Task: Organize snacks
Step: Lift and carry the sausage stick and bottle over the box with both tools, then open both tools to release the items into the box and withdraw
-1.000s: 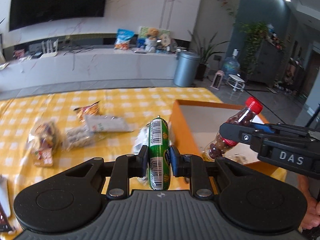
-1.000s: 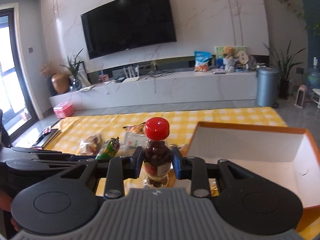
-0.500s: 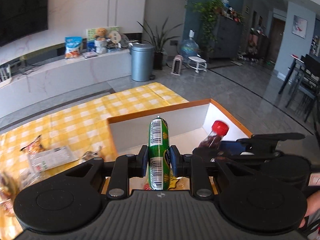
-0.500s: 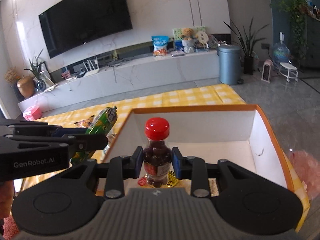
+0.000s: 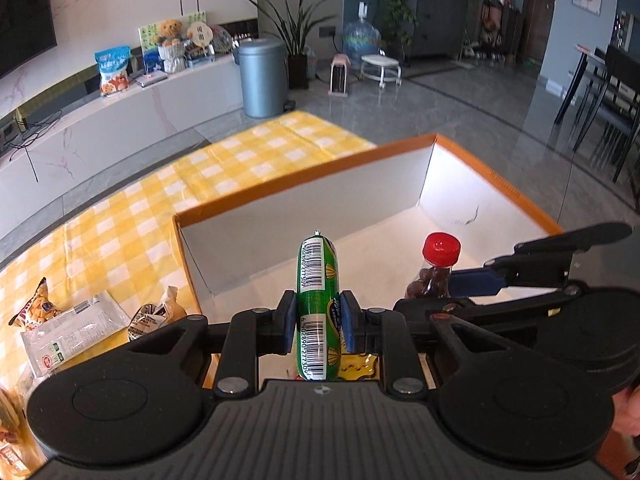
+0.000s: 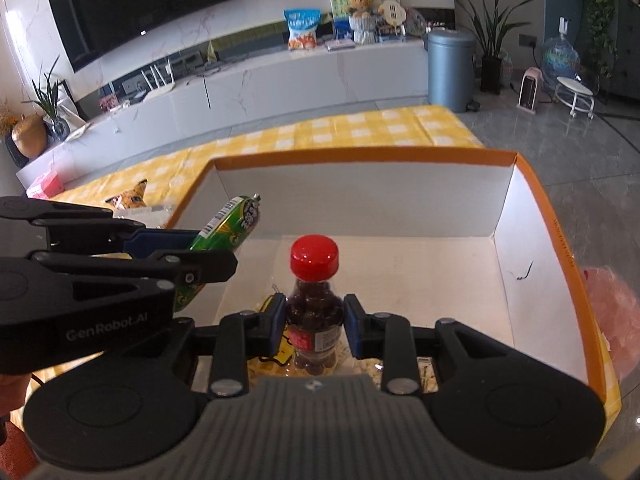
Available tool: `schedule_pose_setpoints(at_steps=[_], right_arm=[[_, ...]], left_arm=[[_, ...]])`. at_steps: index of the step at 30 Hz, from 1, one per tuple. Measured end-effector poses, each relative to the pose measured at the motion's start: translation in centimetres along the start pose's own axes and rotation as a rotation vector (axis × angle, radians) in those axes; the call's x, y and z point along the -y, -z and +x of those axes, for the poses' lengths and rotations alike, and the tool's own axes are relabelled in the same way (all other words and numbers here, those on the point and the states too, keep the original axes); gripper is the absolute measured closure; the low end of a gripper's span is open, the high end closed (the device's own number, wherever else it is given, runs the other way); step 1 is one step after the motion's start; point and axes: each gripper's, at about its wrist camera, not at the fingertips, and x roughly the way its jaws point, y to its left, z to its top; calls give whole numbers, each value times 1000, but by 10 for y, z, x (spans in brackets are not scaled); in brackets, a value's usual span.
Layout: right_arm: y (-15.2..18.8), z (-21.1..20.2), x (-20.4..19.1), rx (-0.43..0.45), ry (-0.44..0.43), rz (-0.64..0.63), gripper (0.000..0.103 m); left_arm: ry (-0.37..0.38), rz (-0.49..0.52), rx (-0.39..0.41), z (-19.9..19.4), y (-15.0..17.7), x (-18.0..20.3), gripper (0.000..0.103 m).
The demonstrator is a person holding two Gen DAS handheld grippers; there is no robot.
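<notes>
Hovering over the box (image 6: 532, 184), both grippers carry snacks, likely for dropping in: the left gripper (image 5: 318, 322) pinches a sausage (image 5: 318, 280) near the box's left wall, the right gripper (image 6: 315, 324) clamps a bottle (image 6: 315, 308) mid-box.

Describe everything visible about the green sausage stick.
The green sausage stick is a slim tube in glossy green wrap with white barcode strips, yellow motifs and a crimped metal tip. The left tongs clamp it at mid-length, blue pads on either side. It points forward along the fingers, held above the near part of the orange-rimmed box, beside the red-capped bottle.
</notes>
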Motion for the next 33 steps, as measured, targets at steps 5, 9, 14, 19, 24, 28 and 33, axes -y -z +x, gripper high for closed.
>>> schedule_pose_setpoints(at_steps=[5, 9, 14, 19, 24, 28, 33], right_arm=[[-1, 19, -1, -69, 1, -1, 74], [-2, 26, -4, -92, 8, -9, 74], [-6, 35, -4, -116, 43, -9, 74], [-4, 46, -5, -153, 51, 3, 74], [0, 46, -10, -140, 70, -25, 73], [-1, 40, -9, -120, 97, -37, 68], [-3, 29, -8, -84, 132, -42, 53]], left_arm=[[-27, 48, -33, 10, 3, 0, 78], [-42, 76, -68, 18, 4, 0, 78], [-37, 82, -91, 25, 5, -1, 77], [-74, 105, -81, 26, 4, 2, 77], [-78, 105, -74, 23, 5, 4, 77], [-79, 83, -60, 16, 5, 3, 70], [-98, 59, -29, 2, 3, 0, 50]])
